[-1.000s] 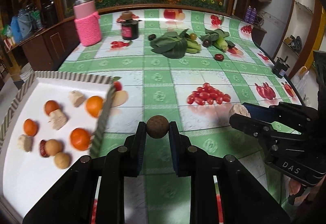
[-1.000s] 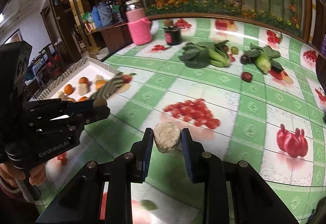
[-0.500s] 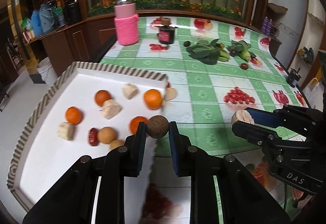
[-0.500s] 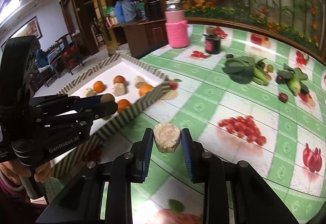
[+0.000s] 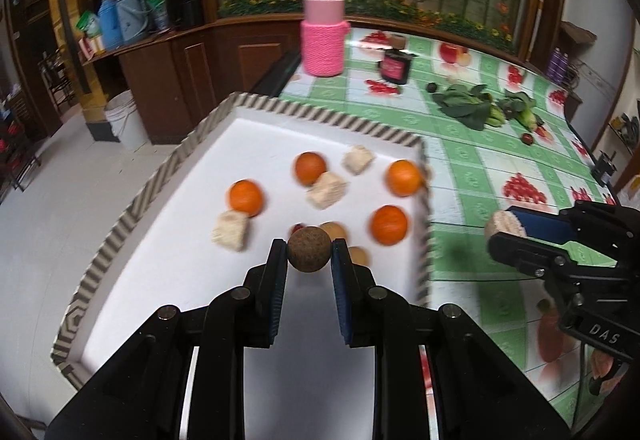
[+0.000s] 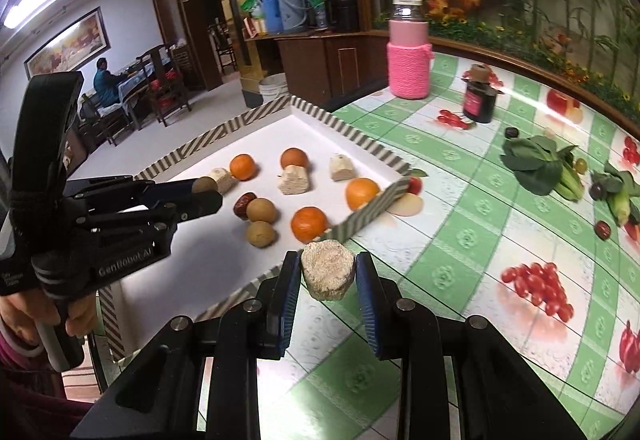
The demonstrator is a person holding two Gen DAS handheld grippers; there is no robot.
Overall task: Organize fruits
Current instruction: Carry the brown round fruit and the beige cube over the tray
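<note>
My left gripper (image 5: 309, 255) is shut on a round brown fruit (image 5: 309, 249) and hangs over the white tray (image 5: 280, 108) with the striped rim. In the right wrist view the same gripper (image 6: 208, 192) reaches in from the left above the tray (image 6: 348, 138). My right gripper (image 6: 328, 272) is shut on a pale beige chunk (image 6: 328, 274), just outside the tray's near corner over the green tablecloth; the left wrist view shows it (image 5: 505, 230) right of the tray. In the tray lie several oranges (image 5: 389, 225), beige chunks (image 5: 326, 190), brown round fruits (image 6: 261, 211) and a red date (image 6: 242, 205).
A pink-sleeved jar (image 5: 322, 36) and a dark jar (image 5: 394, 65) stand at the back of the table. Leafy greens (image 5: 466, 106), corn and small dark fruits (image 6: 602, 229) lie at the back right. A person sits far off in the room (image 6: 106, 80). A hand (image 6: 76, 320) grips the left tool.
Both grippers have moved left with their loads. The left one went from over the tablecloth to over the tray; the right one came up to the tray's near corner.
</note>
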